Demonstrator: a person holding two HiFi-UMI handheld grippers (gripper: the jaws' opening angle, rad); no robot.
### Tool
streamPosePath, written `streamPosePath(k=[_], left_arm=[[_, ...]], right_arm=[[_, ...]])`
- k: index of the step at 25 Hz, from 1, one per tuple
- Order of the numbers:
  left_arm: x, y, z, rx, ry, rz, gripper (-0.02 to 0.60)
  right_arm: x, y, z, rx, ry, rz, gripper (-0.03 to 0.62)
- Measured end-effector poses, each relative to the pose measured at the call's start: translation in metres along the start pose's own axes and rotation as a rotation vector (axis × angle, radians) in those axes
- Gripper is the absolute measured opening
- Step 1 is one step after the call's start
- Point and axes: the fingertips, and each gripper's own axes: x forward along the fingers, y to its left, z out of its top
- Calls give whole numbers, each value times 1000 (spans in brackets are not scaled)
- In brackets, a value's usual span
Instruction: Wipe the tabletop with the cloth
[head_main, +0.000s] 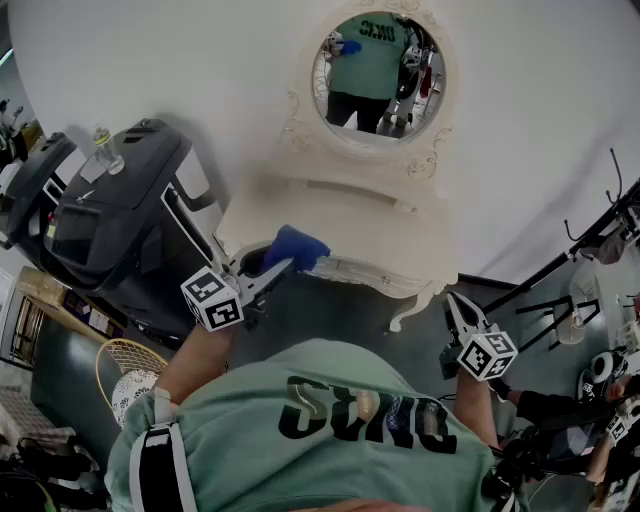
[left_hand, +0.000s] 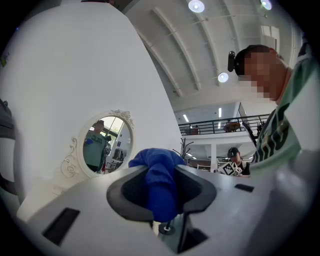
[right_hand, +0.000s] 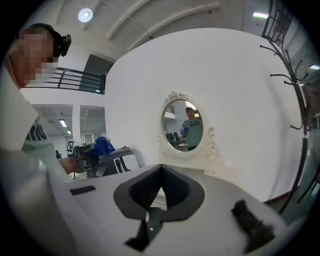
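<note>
Bunched blue cloth (head_main: 297, 246) held above white tabletop's (head_main: 372, 226) edge.

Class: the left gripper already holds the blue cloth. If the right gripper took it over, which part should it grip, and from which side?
Probably the loose wad of the blue cloth that bulges past the left gripper, approached from the person's right. It is the only free part; the rest is pinched between those jaws. The right gripper is shut and must open first.
</note>
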Motion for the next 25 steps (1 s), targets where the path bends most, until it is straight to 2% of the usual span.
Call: streamPosePath(k=[13, 19, 25], left_arm=[[-3, 3, -3, -5, 0, 20, 132], [8, 1, -11, -26, 0, 9, 132], [30, -14, -24, -47, -1, -5, 132]], right_arm=[[14, 4, -1, -8, 1, 41, 12], [11, -3, 1, 109, -41, 98, 12], [0, -15, 3, 73, -20, 108, 12]])
